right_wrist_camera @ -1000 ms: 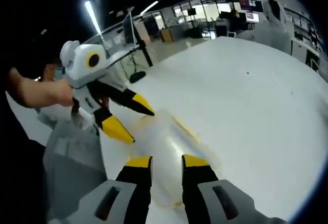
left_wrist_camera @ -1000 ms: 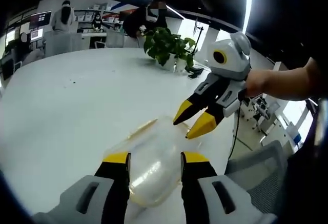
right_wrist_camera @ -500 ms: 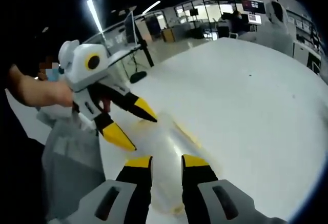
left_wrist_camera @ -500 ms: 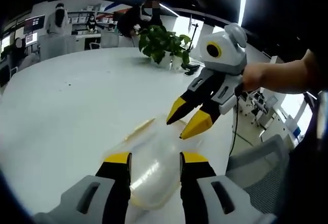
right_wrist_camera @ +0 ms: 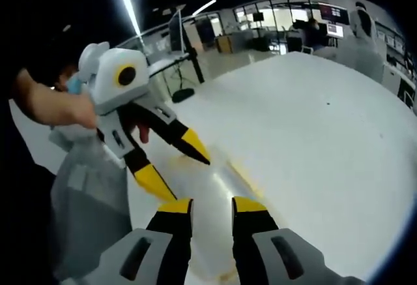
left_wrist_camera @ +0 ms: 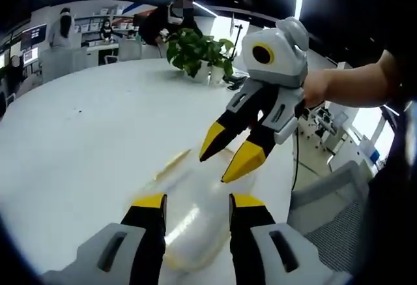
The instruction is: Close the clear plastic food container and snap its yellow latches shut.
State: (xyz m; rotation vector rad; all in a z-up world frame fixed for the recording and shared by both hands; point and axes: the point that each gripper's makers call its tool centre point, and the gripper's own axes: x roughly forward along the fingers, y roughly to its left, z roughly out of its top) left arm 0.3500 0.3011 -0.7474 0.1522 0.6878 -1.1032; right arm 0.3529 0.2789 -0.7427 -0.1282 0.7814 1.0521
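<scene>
Clear food container (left_wrist_camera: 189,216) lies on the white table (left_wrist_camera: 78,141), low in the frame of the left gripper view and just ahead of the left gripper (left_wrist_camera: 195,210), whose jaws stand apart with the container's near end showing between them, gripping nothing. In the right gripper view the container (right_wrist_camera: 208,200) sits at lower centre, running up from between the jaws of the right gripper (right_wrist_camera: 208,210), also parted and empty. A thin yellow strip, likely a latch (left_wrist_camera: 172,162), runs along the container's upper-left edge in the left gripper view; same kind of strip at right of the container in the right gripper view (right_wrist_camera: 244,177). Cannot tell whether the lid is fully seated or any latch is snapped; plastic too glary. Each gripper appears in the other's view, tips poised just over the container's far end. Risks, as I judge them: pressing a latch from one side only may skate the light container across the smooth table; the two grippers converge closely and could knock tips; a latch pushed on an unseated lid would spring back. Potted plant (left_wrist_camera: 195,53) stands well clear, upper centre.
</scene>
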